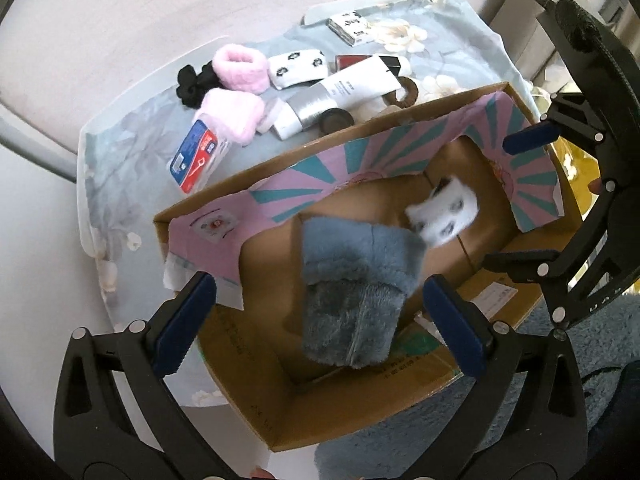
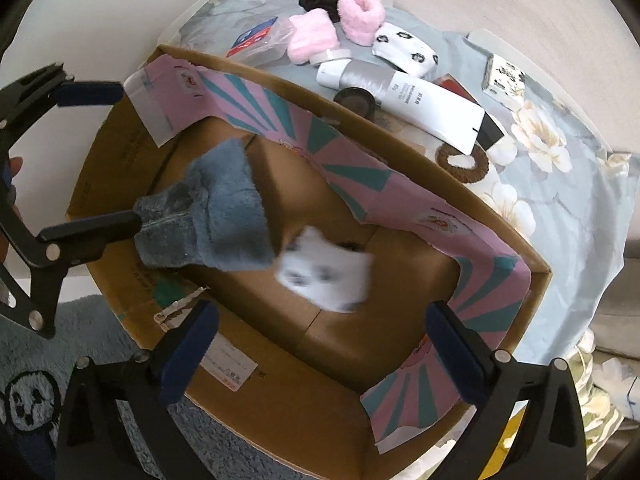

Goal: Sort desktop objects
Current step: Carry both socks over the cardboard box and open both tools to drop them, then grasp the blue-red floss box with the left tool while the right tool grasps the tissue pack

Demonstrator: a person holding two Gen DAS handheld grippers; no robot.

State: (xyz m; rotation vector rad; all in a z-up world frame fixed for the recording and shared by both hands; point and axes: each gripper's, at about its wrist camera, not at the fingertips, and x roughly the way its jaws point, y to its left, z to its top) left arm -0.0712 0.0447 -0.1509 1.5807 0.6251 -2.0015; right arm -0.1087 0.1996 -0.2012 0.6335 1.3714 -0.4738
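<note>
Both grippers hang over the cardboard box (image 1: 256,412), jaws spread wide and holding nothing. Below the left gripper (image 1: 320,328) the blue fuzzy sock (image 1: 352,300) drops free; below the right gripper (image 2: 320,348) the white patterned sock (image 2: 324,276) falls (blurred), apparently being sorted into the box.

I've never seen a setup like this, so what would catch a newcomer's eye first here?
A big cardboard box with a pink and teal lining fills the middle. Inside it are a fluffy blue sock and a blurred white patterned sock. Both open grippers, left and right, are above it.
</note>
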